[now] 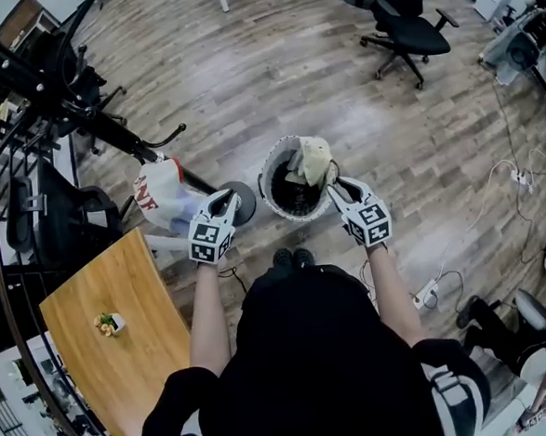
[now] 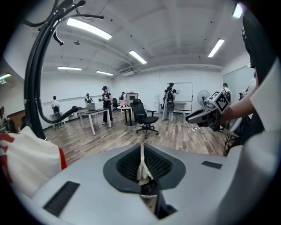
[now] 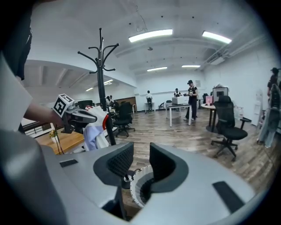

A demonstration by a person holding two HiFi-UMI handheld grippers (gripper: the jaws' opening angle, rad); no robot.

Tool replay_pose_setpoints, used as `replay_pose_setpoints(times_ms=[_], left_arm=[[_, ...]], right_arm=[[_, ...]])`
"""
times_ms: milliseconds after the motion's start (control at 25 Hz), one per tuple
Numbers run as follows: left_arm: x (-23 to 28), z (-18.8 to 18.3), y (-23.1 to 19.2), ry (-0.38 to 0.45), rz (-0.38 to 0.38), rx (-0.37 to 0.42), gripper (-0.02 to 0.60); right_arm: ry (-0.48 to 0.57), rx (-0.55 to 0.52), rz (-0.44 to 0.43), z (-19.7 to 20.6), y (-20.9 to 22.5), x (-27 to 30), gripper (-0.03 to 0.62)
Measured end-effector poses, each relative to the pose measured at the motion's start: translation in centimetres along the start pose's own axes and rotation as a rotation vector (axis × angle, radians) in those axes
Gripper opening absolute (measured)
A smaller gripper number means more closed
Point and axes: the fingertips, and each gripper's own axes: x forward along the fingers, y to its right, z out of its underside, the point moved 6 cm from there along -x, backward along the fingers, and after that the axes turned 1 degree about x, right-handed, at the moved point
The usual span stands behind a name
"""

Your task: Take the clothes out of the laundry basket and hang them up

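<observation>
The white laundry basket (image 1: 273, 186) stands on the floor in front of me, with a beige garment (image 1: 314, 159) draped over its far rim. My right gripper (image 1: 338, 195) hangs at the basket's right rim beside that garment. Its jaws stand apart with nothing between them, and the basket (image 3: 137, 190) shows below the gap of the right gripper (image 3: 141, 163). My left gripper (image 1: 227, 202) is left of the basket, near the rack's base. Its jaws are shut to a narrow slit (image 2: 141, 151) with only a pale sliver in it.
A black coat rack (image 1: 108, 131) stands at the left with a white-and-red garment (image 1: 162, 196) hanging on it. A wooden table (image 1: 113, 335) is at my lower left. An office chair (image 1: 407, 28) and floor cables (image 1: 495, 188) lie farther off. People stand at the far end of the room.
</observation>
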Motion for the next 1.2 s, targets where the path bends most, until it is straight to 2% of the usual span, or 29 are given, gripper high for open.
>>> replay_pose_setpoints(times_ms=[160, 400, 760, 960, 1200], left_arm=[[2.3, -0.5, -0.3, 0.001, 0.086, 0.028, 0.04], [4.1, -0.7, -1.9, 0.024, 0.174, 0.016, 0.04], [5.5, -0.2, -4.7, 0.01, 0.218, 0.042, 0.04], [7.3, -1.0, -5.4, 0.018, 0.246, 0.06, 0.04], [10.2, -1.3, -4.8, 0.023, 0.28, 0.031, 0.041]], right_arm=[[0.0, 0.032, 0.097, 0.2, 1.1, -1.3, 0.123], [-0.005, 0.079, 0.197, 1.5, 1.0, -1.9, 0.124], [-0.001, 0.108, 0.26, 1.9, 0.7, -0.8, 0.124], [0.029, 0.146, 0.29, 1.6, 2.3, -0.3, 0.124], [0.022, 0.15, 0.287, 1.5, 5.0, 1.1, 0.124]])
